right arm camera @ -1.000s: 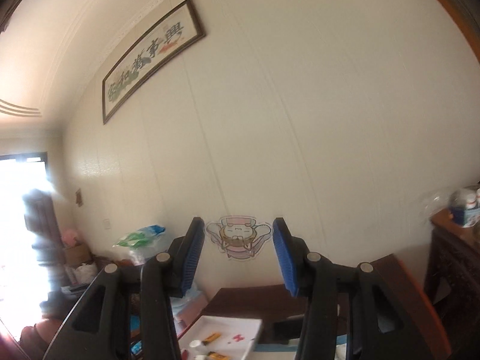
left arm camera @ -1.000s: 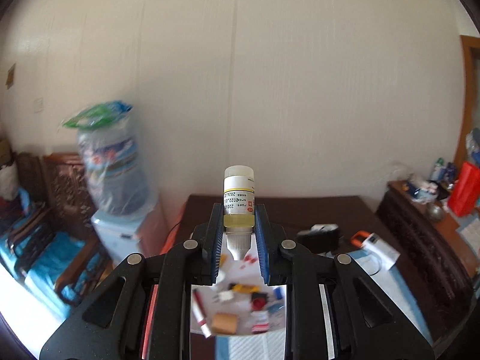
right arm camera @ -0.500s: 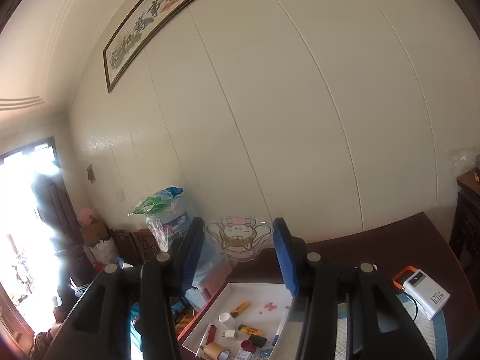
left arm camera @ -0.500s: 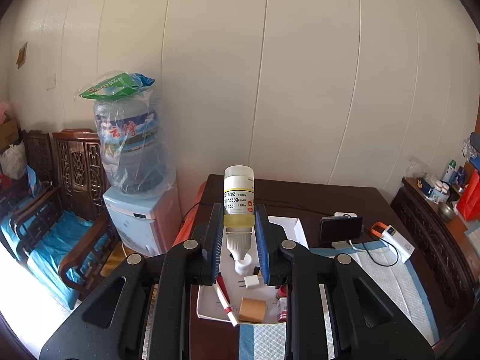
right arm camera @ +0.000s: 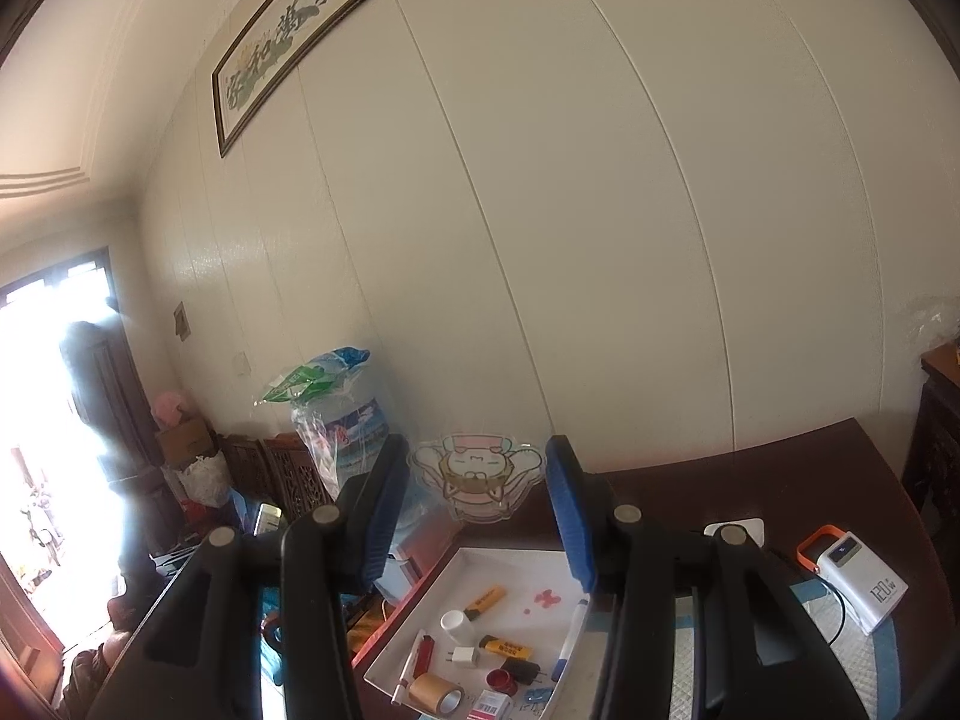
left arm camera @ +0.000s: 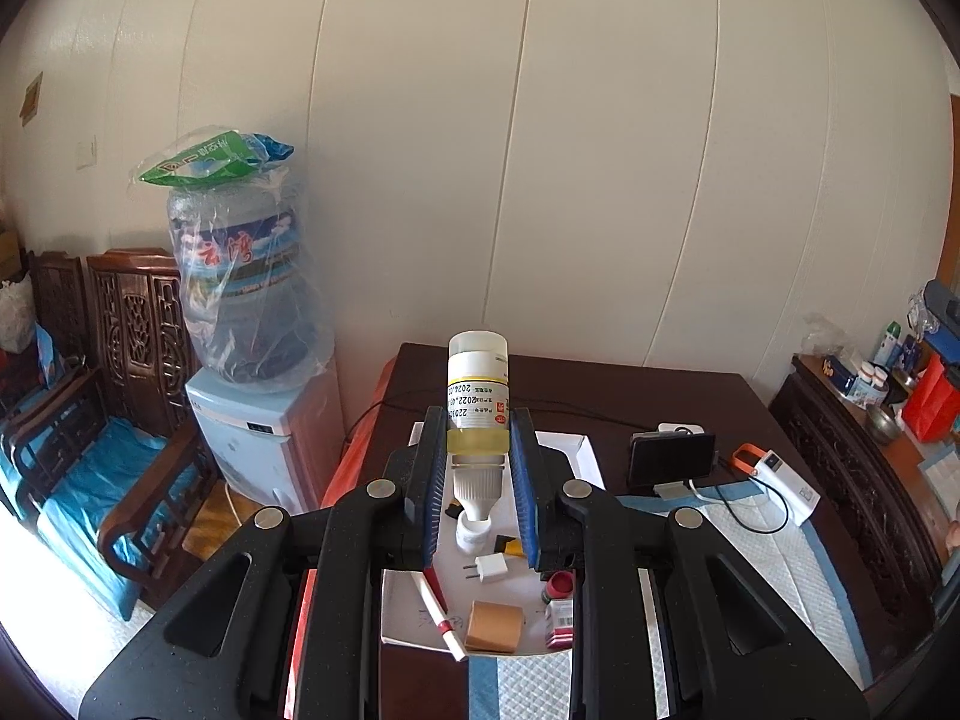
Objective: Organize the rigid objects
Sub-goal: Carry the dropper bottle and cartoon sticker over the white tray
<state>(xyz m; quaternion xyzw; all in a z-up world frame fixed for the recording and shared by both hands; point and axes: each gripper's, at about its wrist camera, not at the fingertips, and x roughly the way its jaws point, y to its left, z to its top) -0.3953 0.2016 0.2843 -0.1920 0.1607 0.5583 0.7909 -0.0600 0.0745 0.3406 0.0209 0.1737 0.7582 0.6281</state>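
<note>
On your far left stand carved wooden chairs (left arm camera: 120,360) with blue cushions, then a water dispenser (left arm camera: 252,420) whose jug is wrapped in clear plastic. Right of that is the dark table (left arm camera: 660,396), and on it the white tray (left arm camera: 576,450), lying below and beyond your left gripper (left arm camera: 478,480). That gripper pinches a bottle (left arm camera: 478,396) cap-down between its blue pads (left arm camera: 523,480), the base pointing up and away. The bottle is clear with pale yellow liquid, a white label printed upside down and a white ribbed cap. It hangs above the tray, over a small white cup (left arm camera: 473,534). A plug (left arm camera: 489,569), a marker (left arm camera: 438,615), a tape roll (left arm camera: 495,633) and a red-capped vial (left arm camera: 559,606) lie in the tray's near half. Further right sit a phone (left arm camera: 671,459) on a stand and a power bank (left arm camera: 783,483).

Your right gripper (right arm camera: 477,498) is held high over the tray (right arm camera: 480,564). A clear cartoon plaque (right arm camera: 477,477) sits between its blue pads (right arm camera: 570,516), which look pressed on its edges, though the contact is hard to judge.
</note>
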